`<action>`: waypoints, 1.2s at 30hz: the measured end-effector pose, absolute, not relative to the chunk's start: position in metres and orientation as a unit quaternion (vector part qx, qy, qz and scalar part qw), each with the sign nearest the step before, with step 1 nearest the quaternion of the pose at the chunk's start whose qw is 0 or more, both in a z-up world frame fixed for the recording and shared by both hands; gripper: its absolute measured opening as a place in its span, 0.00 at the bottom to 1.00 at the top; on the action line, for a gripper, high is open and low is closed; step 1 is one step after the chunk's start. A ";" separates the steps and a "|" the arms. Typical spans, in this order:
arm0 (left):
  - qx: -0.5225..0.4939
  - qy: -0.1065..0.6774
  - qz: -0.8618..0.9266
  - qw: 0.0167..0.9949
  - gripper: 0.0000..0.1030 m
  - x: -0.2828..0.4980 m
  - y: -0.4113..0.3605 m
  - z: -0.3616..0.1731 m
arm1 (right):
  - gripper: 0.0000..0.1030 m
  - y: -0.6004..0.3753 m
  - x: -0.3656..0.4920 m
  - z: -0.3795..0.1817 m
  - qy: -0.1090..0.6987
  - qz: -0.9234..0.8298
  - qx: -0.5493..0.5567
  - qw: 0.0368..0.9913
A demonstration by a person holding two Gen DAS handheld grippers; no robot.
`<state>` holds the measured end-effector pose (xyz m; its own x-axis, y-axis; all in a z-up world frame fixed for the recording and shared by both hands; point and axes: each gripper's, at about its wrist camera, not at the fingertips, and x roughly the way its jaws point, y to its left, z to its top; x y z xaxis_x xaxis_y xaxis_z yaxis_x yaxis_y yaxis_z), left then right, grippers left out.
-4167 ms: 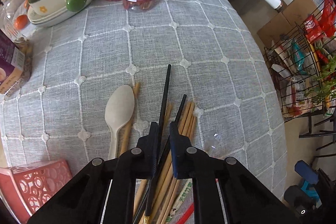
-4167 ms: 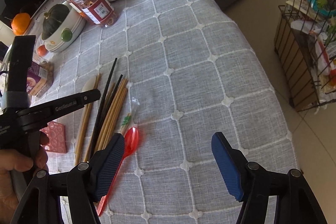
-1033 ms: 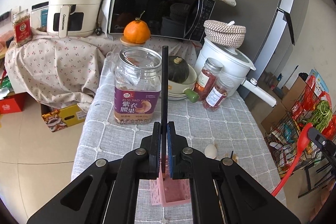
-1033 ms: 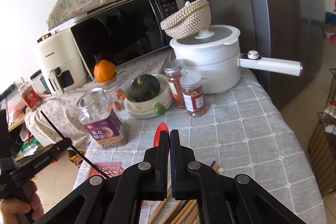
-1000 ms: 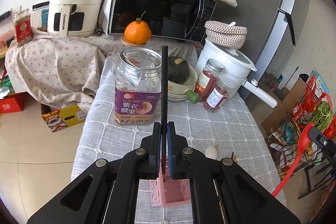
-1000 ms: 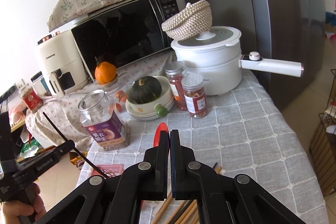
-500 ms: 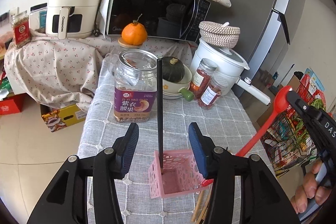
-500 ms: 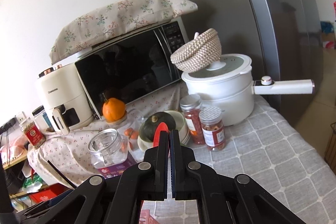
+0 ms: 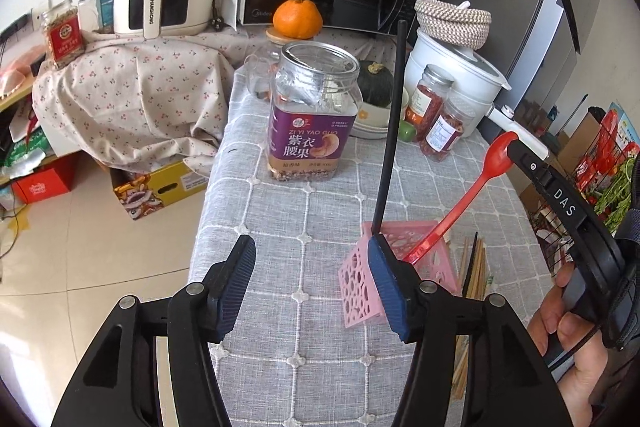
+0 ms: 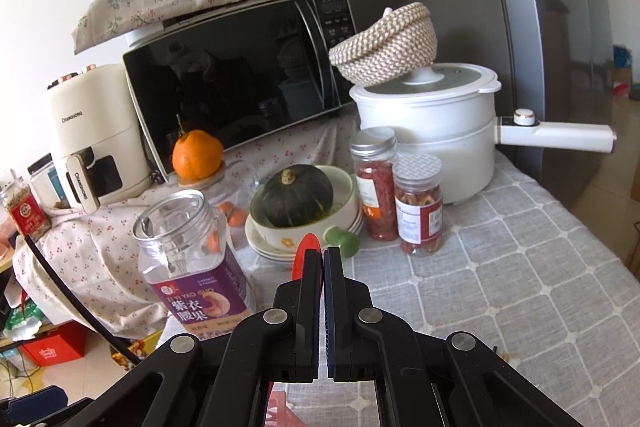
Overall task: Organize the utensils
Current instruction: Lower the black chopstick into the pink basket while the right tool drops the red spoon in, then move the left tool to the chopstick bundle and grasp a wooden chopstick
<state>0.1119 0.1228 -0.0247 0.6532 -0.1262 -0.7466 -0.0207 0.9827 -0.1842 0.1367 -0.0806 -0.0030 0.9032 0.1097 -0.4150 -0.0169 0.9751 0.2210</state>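
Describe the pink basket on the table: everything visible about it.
The pink basket is a small, square, open-topped holder, seemingly plastic, its walls pierced with a lacy cut-out pattern. It stands upright on the grey checked tablecloth, beside loose chopsticks. A black chopstick stands inside, leaning on its rim. The red spoon slants into it handle first, its bowl end in the right gripper. The left gripper, open, partly hides one corner.

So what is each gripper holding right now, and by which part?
The right gripper is shut on the red spoon at its bowl end. The left gripper is open and holds nothing.
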 end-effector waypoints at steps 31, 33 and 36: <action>-0.013 0.435 -0.119 0.893 0.79 0.078 0.042 -0.018 | 0.65 -0.175 0.096 0.008 0.344 0.071 0.117 0.929; -0.012 0.435 -0.130 0.891 0.81 0.075 0.032 -0.016 | 0.68 -0.187 0.091 0.006 0.357 0.064 0.117 0.925; 0.000 0.434 -0.144 0.889 0.82 0.072 0.014 -0.014 | 0.73 -0.206 0.086 0.002 0.373 0.051 0.124 0.918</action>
<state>0.0719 0.0136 -0.0138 0.5814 -0.2566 -0.7721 0.2565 0.9584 -0.1254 0.0855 -0.2064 0.0020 0.7165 0.1864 -0.6722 -0.0012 0.9640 0.2661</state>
